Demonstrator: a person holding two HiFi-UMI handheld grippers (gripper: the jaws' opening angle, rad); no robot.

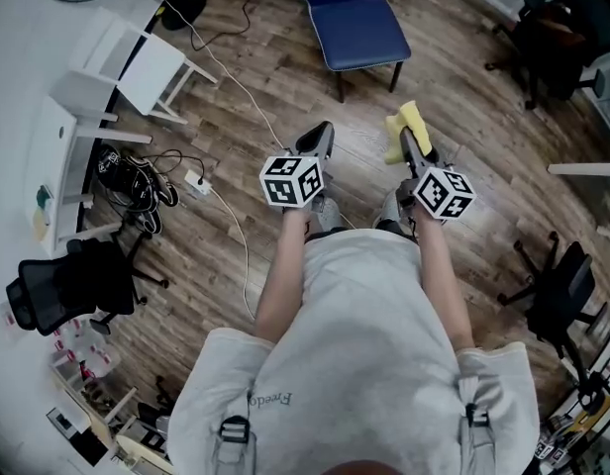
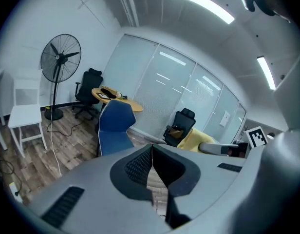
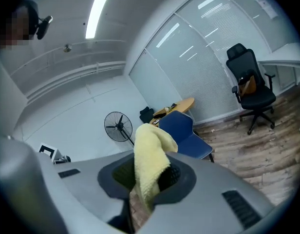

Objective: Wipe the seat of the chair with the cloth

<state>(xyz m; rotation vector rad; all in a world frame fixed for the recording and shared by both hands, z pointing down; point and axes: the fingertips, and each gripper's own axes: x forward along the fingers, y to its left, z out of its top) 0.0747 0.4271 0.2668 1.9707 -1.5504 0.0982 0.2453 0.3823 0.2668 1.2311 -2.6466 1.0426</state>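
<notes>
The blue chair (image 1: pixel 359 23) stands on the wood floor ahead of me, its seat bare. My right gripper (image 1: pixel 409 139) is shut on a yellow cloth (image 1: pixel 404 127), which bunches up above its tip, a short way in front of the chair. In the right gripper view the cloth (image 3: pixel 150 160) hangs between the jaws, and the chair (image 3: pixel 186 135) shows behind it. My left gripper (image 1: pixel 323 135) is held beside the right one, shut and holding nothing. Its view shows the pads (image 2: pixel 140 167) pressed together, the chair (image 2: pixel 113 128) beyond them and the cloth (image 2: pixel 196 140) off to the right.
White stools (image 1: pixel 147 67) stand at the left, with a tangle of cables and a power strip (image 1: pixel 196 181) on the floor near them. Black office chairs sit at the lower left (image 1: pixel 72 285), right (image 1: pixel 558 295) and top right (image 1: pixel 553 28). A standing fan (image 2: pixel 60 60) is far left.
</notes>
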